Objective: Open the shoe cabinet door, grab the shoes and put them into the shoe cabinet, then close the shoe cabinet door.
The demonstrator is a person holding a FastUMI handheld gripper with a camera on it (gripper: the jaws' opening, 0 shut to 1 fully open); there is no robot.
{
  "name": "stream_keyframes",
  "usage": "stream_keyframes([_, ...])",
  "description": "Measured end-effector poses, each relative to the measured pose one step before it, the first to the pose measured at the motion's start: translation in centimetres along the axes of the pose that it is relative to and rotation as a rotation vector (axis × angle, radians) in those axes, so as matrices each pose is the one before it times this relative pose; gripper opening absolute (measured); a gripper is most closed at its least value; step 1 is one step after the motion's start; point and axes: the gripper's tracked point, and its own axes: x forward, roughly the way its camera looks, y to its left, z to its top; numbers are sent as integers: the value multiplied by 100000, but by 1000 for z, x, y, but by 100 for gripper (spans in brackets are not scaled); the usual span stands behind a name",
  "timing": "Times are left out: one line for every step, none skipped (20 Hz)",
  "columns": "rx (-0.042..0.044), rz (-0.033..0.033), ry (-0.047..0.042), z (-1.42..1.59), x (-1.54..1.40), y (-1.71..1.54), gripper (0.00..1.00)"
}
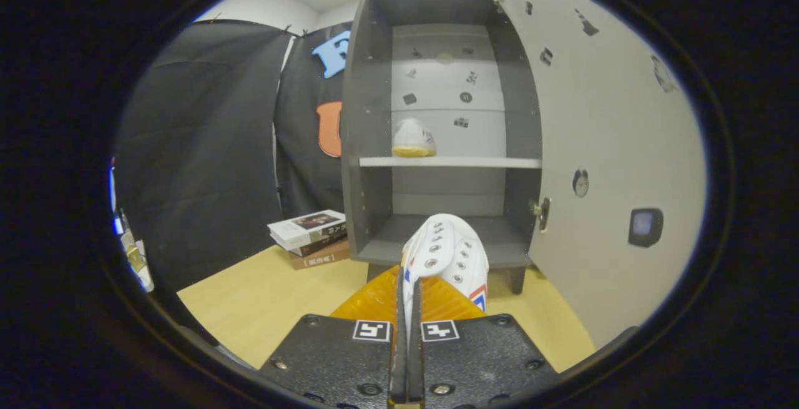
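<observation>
With the cabinet door [599,147] open, your gripper [409,309] is pinched tight on the second shoe [446,253]; carry it forward onto the cabinet's [368,115] bottom shelf [493,240].

the shoe cabinet [437,115] stands on the desk [268,300] straight ahead of the gripper [409,309], its door [599,165] swung open to the right. one shoe [412,138] sits on the cabinet's middle shelf [449,162], toward the left side. a second shoe [446,256] is pinched between the gripper's fingers [374,296] (both press on it), held just in front of the cabinet's lower compartment. a stack of books [312,237] lies on the desk just left of the cabinet, with the booth's wall behind it.
</observation>
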Motion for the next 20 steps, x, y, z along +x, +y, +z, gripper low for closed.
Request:
stream_keyframes([904,611,-1300,1744,-330,180,5])
stream_keyframes([1010,1113,-1055,1564,-336,119,5])
stream_keyframes([1038,1087,-1267,1621,-241,174,5])
stream_keyframes([-398,482,-1194,1528,-250,-72,5])
stream_keyframes([-447,-484,-1812,1592,-260,-169,5])
stream_keyframes([-1215,-1005,-1397,1515,-55,-275,5])
stream_keyframes([-1838,-957,-946,1343,14,-265,5])
stream_keyframes([-1367,-741,-916,1471,124,-293,5])
stream_keyframes([-1212,-317,-240,1334,199,-262,5])
stream_keyframes([-945,296,284,1433,272,-268,5])
stream_keyframes([-1128,74,-48,1509,277,-444,5])
stream_keyframes([-795,-10,404,1488,434,-479,5])
stream_keyframes([-621,-457,598,1379,517,-475,5])
stream_keyframes([271,-999,422,1464,698,-628,5])
stream_keyframes([-1052,-1209,927,1290,840,-572,5])
stream_keyframes([-1571,-1639,1820,1021,969,-513,5])
stream_keyframes([-2584,-2199,1206,1034,1473,-1117,5])
stream_keyframes([-2548,-1517,1903,676,1264,-446,5])
stream_keyframes([-1749,-1245,1689,414,768,135,5])
stream_keyframes([-644,-443,1884,403,1101,-194,5])
